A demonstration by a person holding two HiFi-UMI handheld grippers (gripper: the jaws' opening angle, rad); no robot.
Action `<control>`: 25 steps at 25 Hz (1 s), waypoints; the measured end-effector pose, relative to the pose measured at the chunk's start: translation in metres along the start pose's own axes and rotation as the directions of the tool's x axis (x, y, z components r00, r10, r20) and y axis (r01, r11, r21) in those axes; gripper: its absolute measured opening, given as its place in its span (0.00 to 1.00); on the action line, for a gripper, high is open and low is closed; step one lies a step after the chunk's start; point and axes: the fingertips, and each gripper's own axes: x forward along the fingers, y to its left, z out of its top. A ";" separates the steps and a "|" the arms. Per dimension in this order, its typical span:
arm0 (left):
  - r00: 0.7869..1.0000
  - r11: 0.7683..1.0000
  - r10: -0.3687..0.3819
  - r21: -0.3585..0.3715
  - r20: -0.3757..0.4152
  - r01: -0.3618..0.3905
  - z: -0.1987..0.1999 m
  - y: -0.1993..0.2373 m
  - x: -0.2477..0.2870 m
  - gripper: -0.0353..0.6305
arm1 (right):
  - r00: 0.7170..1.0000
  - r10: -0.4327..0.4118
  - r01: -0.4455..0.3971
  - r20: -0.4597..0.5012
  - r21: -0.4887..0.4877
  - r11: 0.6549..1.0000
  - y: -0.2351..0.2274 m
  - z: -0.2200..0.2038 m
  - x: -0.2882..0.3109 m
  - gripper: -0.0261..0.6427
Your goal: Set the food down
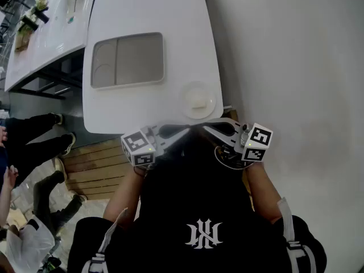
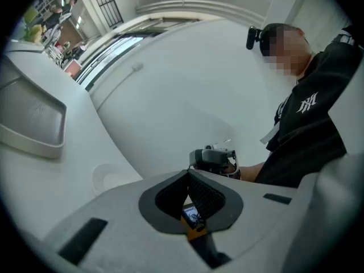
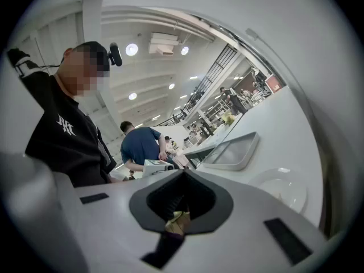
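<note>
A small white plate point(image 1: 199, 100) sits at the near right of the white table point(image 1: 148, 10), with a pale lump on it that I cannot identify. A grey two-part tray point(image 1: 126, 58) lies behind it. Both grippers hover at the table's near edge, in front of my chest, pointing at each other. My left gripper point(image 1: 183, 131) is shut with nothing between its pads point(image 2: 196, 189). My right gripper point(image 1: 207, 127) is shut and empty too point(image 3: 183, 175). The left gripper view shows the right gripper point(image 2: 215, 158), the tray point(image 2: 28, 124) and the plate point(image 2: 108, 178). The right gripper view shows the tray point(image 3: 233, 149) and plate point(image 3: 284, 189).
A white wall point(image 1: 296, 67) runs along the table's right side. A second long white table point(image 1: 45, 38) with plants stands at the far left. People stand on the floor at the left point(image 1: 34, 141). Wooden planks point(image 1: 94, 164) lie below the table's near edge.
</note>
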 end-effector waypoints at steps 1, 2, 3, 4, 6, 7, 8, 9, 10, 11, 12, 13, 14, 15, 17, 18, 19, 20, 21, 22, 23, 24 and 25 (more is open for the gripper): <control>1.000 1.000 0.003 -0.007 -0.012 -0.003 -0.001 0.003 -0.004 0.06 | 1.000 0.000 0.000 -0.010 -0.007 1.000 0.000 0.000 0.004 0.04; 1.000 1.000 0.007 -0.013 -0.022 -0.007 -0.002 0.005 -0.008 0.06 | 1.000 -0.001 0.001 -0.016 -0.013 1.000 -0.001 0.001 0.008 0.04; 0.999 1.000 0.011 -0.019 -0.031 -0.012 -0.003 0.009 -0.012 0.06 | 1.000 -0.004 0.003 -0.017 -0.014 1.000 -0.003 0.002 0.011 0.04; 0.999 1.000 0.016 -0.025 -0.037 -0.017 -0.004 0.013 -0.014 0.06 | 1.000 -0.008 0.007 -0.013 -0.012 1.000 -0.006 0.002 0.012 0.04; 0.999 0.999 0.027 -0.033 -0.037 -0.029 -0.005 0.019 -0.017 0.06 | 1.000 -0.017 0.017 -0.005 -0.004 1.000 -0.013 0.003 0.012 0.05; 0.999 0.999 0.033 -0.038 -0.034 -0.034 -0.005 0.022 -0.018 0.06 | 1.000 -0.023 0.023 -0.007 0.000 1.000 -0.018 0.003 0.011 0.04; 0.999 0.998 0.040 -0.048 -0.033 -0.041 -0.005 0.025 -0.019 0.06 | 0.999 -0.033 0.033 -0.013 0.004 0.999 -0.024 0.003 0.011 0.04; 0.998 0.997 0.052 -0.061 -0.036 -0.054 -0.006 0.029 -0.019 0.06 | 0.998 -0.052 0.053 -0.025 0.009 0.999 -0.032 0.003 0.010 0.04; 0.997 0.994 0.070 -0.078 -0.045 -0.073 -0.008 0.035 -0.018 0.06 | 0.996 -0.084 0.085 -0.043 0.012 0.996 -0.041 0.003 0.009 0.04; 0.994 0.990 0.092 -0.097 -0.060 -0.098 -0.010 0.040 -0.017 0.06 | 0.989 -0.129 0.130 -0.070 0.011 0.991 -0.053 0.002 0.007 0.05; 0.990 0.985 0.118 -0.119 -0.079 -0.127 -0.013 0.046 -0.015 0.06 | 0.977 -0.187 0.189 -0.106 0.004 0.982 -0.066 0.000 0.002 0.05; 0.984 0.977 0.148 -0.143 -0.100 -0.161 -0.016 0.052 -0.013 0.06 | 0.956 -0.254 0.255 -0.151 -0.010 0.967 -0.081 -0.003 -0.006 0.05; 0.976 0.965 0.183 -0.169 -0.119 -0.202 -0.019 0.060 -0.011 0.06 | 0.925 -0.321 0.321 -0.201 -0.033 0.946 -0.097 -0.007 -0.014 0.05; 0.965 0.948 0.225 -0.198 -0.134 -0.248 -0.020 0.069 -0.009 0.06 | 0.890 -0.380 0.378 -0.253 -0.057 0.924 -0.113 -0.012 -0.023 0.05; 0.939 0.897 0.310 -0.282 -0.150 -0.341 -0.020 0.089 -0.008 0.20 | 0.833 -0.440 0.448 -0.336 -0.059 0.892 -0.142 -0.020 -0.035 0.06; 0.930 0.868 0.334 -0.333 -0.154 -0.368 -0.019 0.096 -0.008 0.35 | 0.826 -0.432 0.458 -0.361 -0.016 0.889 -0.153 -0.023 -0.037 0.14; 0.925 0.844 0.346 -0.379 -0.157 -0.380 -0.017 0.101 -0.007 0.38 | 0.835 -0.406 0.454 -0.373 0.050 0.889 -0.161 -0.024 -0.037 0.32; 0.922 0.824 0.353 -0.415 -0.159 -0.387 -0.016 0.103 -0.006 0.38 | 0.849 -0.372 0.442 -0.375 0.118 0.889 -0.167 -0.023 -0.036 0.35; 0.917 0.807 0.363 -0.436 -0.165 -0.398 -0.015 0.106 -0.005 0.38 | 0.862 -0.342 0.427 -0.374 0.174 0.887 -0.174 -0.022 -0.034 0.35; 0.908 0.791 0.379 -0.447 -0.178 -0.418 -0.015 0.109 -0.005 0.38 | 0.868 -0.319 0.417 -0.380 0.210 0.884 -0.180 -0.022 -0.033 0.35; 0.897 0.774 0.397 -0.454 -0.194 -0.441 -0.018 0.112 -0.005 0.39 | 0.865 -0.303 0.414 -0.399 0.229 0.881 -0.185 -0.025 -0.033 0.34; 0.886 0.756 0.412 -0.464 -0.213 -0.463 -0.022 0.115 -0.006 0.39 | 0.856 -0.291 0.416 -0.428 0.236 0.878 -0.190 -0.030 -0.034 0.34; 0.876 0.736 0.423 -0.477 -0.231 -0.481 -0.027 0.117 -0.007 0.39 | 0.843 -0.281 0.422 -0.458 0.239 0.875 -0.195 -0.036 -0.036 0.34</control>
